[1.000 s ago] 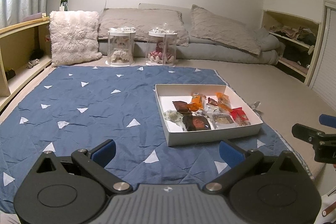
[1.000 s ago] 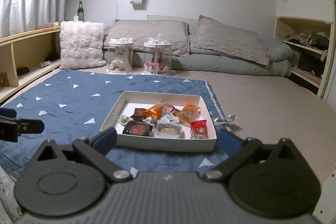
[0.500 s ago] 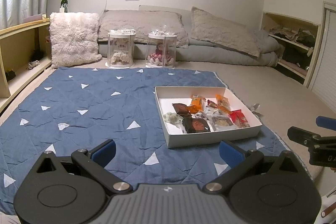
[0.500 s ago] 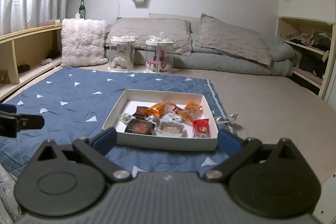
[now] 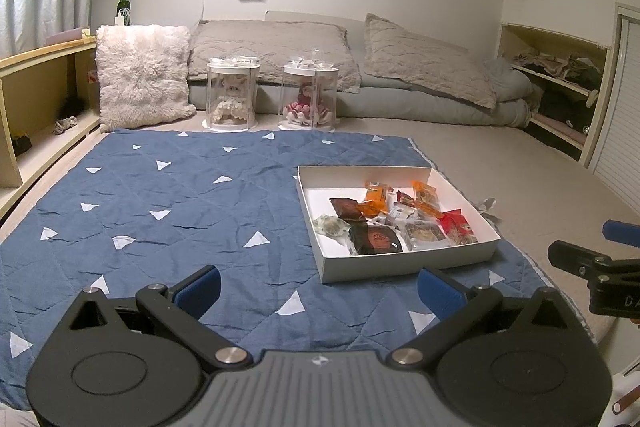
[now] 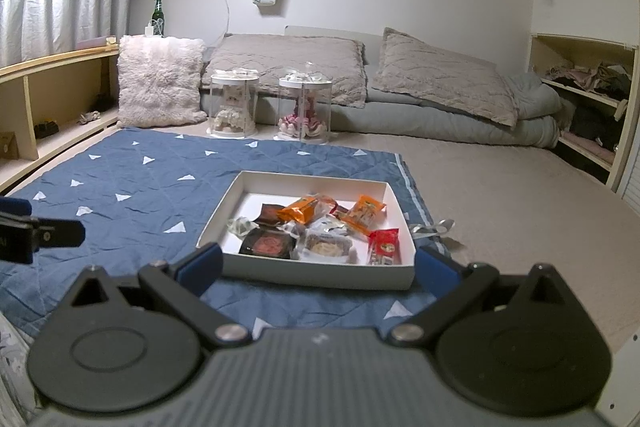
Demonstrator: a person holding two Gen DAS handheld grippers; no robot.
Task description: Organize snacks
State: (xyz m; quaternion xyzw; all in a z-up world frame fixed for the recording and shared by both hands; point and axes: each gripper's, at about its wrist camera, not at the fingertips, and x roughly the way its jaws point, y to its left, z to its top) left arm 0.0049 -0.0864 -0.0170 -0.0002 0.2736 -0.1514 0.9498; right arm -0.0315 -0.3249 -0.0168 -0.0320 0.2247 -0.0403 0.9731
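A white shallow box [image 5: 404, 262] [image 6: 320, 273] lies on a blue quilt [image 5: 168, 203] [image 6: 132, 171] and holds several wrapped snacks: orange packets [image 5: 376, 201] [image 6: 366, 213], a red packet [image 5: 458, 225] [image 6: 385, 245], dark brown packets [image 5: 376, 239] [image 6: 266, 245] and clear-wrapped pieces. My left gripper [image 5: 319, 287] is open and empty, above the quilt just left of the box's near side. My right gripper [image 6: 318, 267] is open and empty, in front of the box's near wall. Each gripper shows at the edge of the other's view.
Two clear cylinder cases with dolls [image 5: 233, 97] [image 5: 309, 98] stand at the quilt's far edge. A fluffy pillow [image 5: 142, 77], grey cushions [image 5: 272, 53] and folded bedding lie behind. Wooden shelves run along the left [image 5: 36, 99] and right [image 5: 560, 95].
Both views have shifted slightly; the box sits a little lower and closer in both. Both grippers stay open and empty.
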